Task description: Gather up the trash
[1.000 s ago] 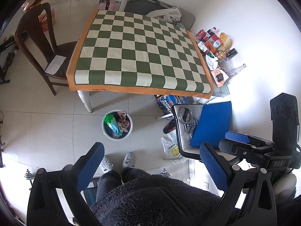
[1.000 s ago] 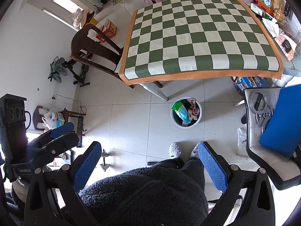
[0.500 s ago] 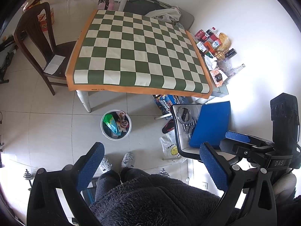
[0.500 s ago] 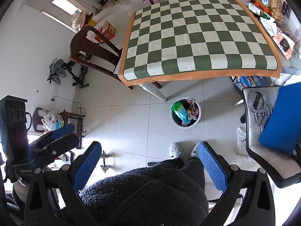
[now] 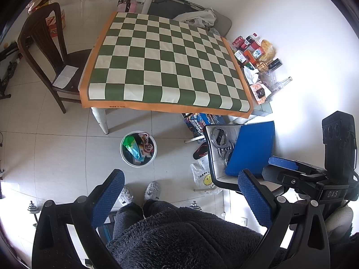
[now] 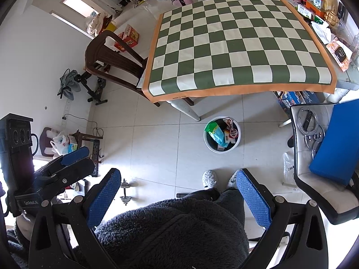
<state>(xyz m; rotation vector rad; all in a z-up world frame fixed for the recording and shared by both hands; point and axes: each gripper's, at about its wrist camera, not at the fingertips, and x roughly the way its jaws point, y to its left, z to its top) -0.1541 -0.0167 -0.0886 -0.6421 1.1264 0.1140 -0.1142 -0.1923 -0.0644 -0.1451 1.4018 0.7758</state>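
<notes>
1. We hold both grippers high over a pale tiled floor (image 5: pixel 56 148), looking down past our dark fleece robe (image 5: pixel 190 235) and grey slippers (image 5: pixel 152 190).
2. The left gripper (image 5: pixel 179 197) has its blue-padded fingers (image 5: pixel 107 197) spread wide with nothing between them; the right gripper (image 6: pixel 177 197) is likewise wide apart and holds nothing.
3. The table (image 5: pixel 166 67) wears a green-and-cream checked cloth with an orange border, and the cloth is bare.
4. Along the table's right edge, against the white wall, sits a crowd of bottles, cans and packets (image 5: pixel 255 56).
5. The trash bin (image 5: pixel 138 149), a white round pail on the floor just off the table's near-left leg, holds a green packet and other wrappers (image 6: pixel 221 134).
6. A dark wooden chair (image 5: pixel 49 60) stands at the table's left edge with a white paper on its seat.
7. A white chair (image 5: pixel 215 168) near the table's near-right corner carries a blue cushion (image 5: pixel 251 148) and metal rings.
8. A smiley plastic bag (image 5: pixel 204 179) lies on the floor beside that chair.
</notes>
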